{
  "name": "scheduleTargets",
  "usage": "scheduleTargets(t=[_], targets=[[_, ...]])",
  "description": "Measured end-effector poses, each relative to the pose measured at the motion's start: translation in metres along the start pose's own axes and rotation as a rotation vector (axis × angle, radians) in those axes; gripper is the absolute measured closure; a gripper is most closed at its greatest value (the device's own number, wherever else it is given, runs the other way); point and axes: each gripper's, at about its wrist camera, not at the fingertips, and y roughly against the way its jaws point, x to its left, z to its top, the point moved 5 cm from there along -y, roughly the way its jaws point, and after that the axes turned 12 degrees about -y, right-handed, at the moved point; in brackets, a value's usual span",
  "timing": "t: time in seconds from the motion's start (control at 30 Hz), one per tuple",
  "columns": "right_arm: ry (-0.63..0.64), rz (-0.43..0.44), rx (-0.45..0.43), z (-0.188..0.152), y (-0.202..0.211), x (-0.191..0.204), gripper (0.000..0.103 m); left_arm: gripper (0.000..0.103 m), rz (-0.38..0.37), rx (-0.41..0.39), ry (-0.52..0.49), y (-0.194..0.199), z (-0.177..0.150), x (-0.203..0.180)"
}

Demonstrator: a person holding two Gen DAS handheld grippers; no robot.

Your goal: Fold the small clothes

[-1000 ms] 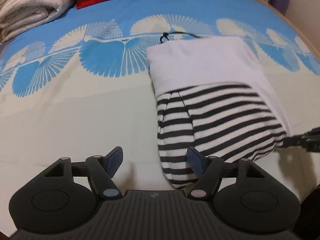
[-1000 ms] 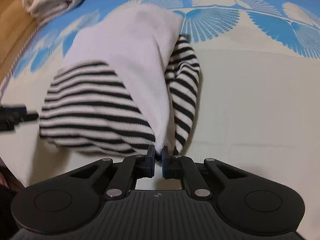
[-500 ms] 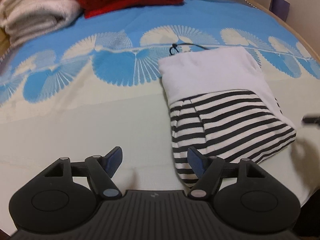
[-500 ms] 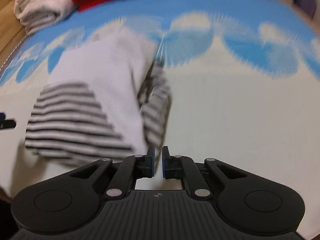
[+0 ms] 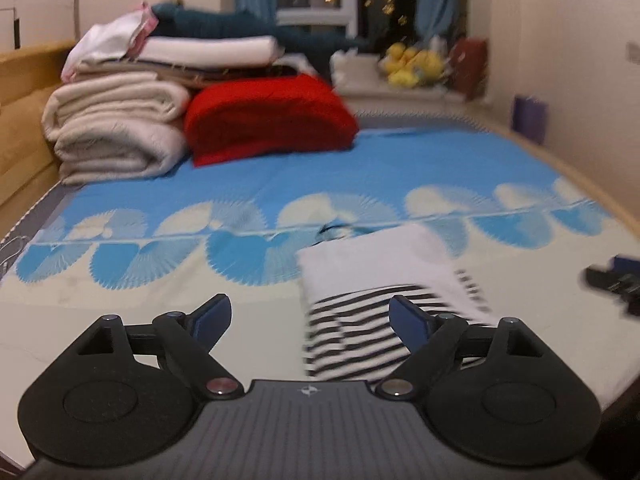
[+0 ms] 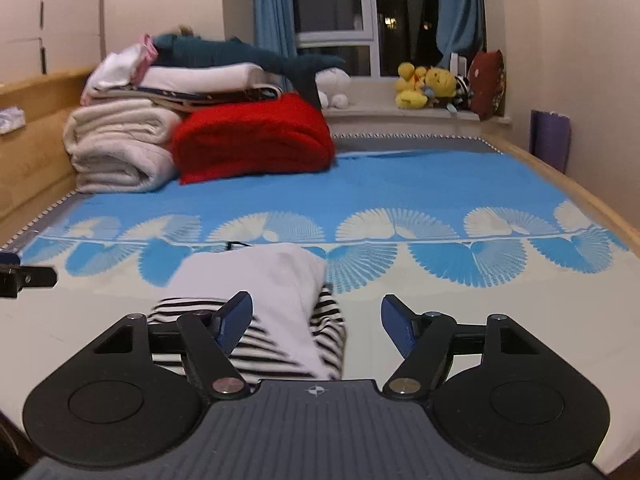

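With the fold judged done, release was logged | left gripper (image 5: 308, 322) and right gripper (image 6: 316, 320) spread, jaws just opened, nothing held | striped garment (image 6: 280, 292) folded on bed (image 6: 440, 320), 12 o'clock of right gripper | next: another piece needed, none seen.

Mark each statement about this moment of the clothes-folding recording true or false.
1. The right gripper is clamped on the striped garment. False: its jaws stand apart, having just been opening, and press on nothing.
2. The left gripper has open jaws with nothing between them. True.
3. The striped garment lies folded on the bed sheet. True.
4. The red blanket lies on top of the cream blankets. False: it sits beside them on the bed.
5. Yellow plush toys sit on the sill under the window. True.
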Motion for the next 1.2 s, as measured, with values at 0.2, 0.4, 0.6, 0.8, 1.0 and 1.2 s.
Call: scheduleTargets(t=[0.2, 0.4, 0.6, 0.8, 1.0, 1.2], targets=[[-0.003, 0.011, 0.009, -0.030, 0.025, 0.005, 0.030, 0.013, -0.006, 0.018, 0.043, 0.029, -0.028, -0.036], [0.042, -0.012, 0.085, -0.045, 0.003, 0.025, 0.030, 0.013, 0.070, 0.108, -0.080, -0.013, -0.076, -0.075], [0.037, -0.031, 0.124, -0.051, -0.024, 0.038, 0.030, 0.001, 0.093, 0.122, 0.071, -0.038, -0.072, -0.056], [0.074, -0.021, 0.138, -0.060, -0.030, 0.049, 0.030, 0.001, 0.064, 0.121, 0.132, -0.040, -0.067, -0.049], [0.056, -0.021, 0.162, -0.063, -0.035, 0.051, 0.030, 0.001, 0.043, 0.155, 0.152, -0.045, -0.071, -0.054], [0.073, -0.014, 0.163, -0.064, -0.036, 0.054, 0.030, 0.001, 0.042, 0.165, 0.166, -0.046, -0.074, -0.053]])
